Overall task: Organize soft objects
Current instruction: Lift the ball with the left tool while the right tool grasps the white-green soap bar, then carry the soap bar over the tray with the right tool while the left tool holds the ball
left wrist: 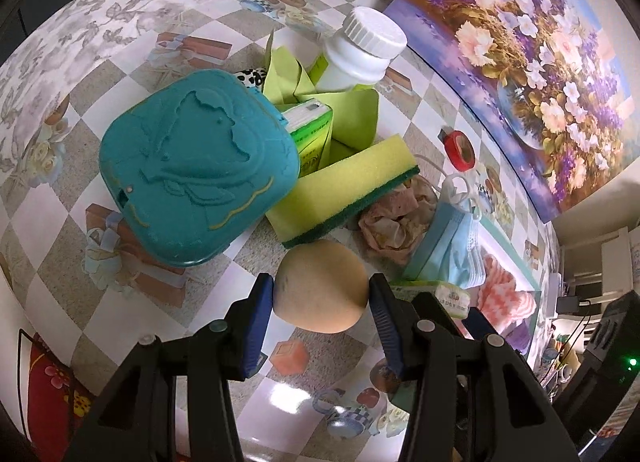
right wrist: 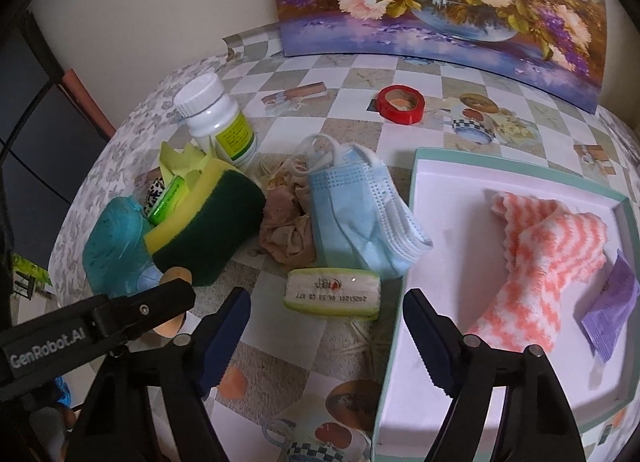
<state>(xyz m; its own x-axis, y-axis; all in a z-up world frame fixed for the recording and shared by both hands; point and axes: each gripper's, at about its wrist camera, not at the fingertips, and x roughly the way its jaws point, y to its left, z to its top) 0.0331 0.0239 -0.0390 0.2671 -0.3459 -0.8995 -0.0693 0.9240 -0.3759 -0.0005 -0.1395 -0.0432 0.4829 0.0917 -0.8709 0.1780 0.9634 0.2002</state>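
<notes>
**Sponge ball held over the desk, box half filled**

Only the left wrist view shows the left gripper (left wrist: 321, 296), its jaws pinching a peach sponge ball (left wrist: 322, 288) above the checked desk (left wrist: 100, 73). The right view alone opens the white box (right wrist: 436, 189): a pink striped cloth (right wrist: 548, 262) and purple packet (right wrist: 612, 310) lie inside. The right gripper (right wrist: 326, 328) hangs with jaws spread and nothing between them, over the box's near edge. Bare desk lies below the tissue pack (right wrist: 332, 294).
</notes>
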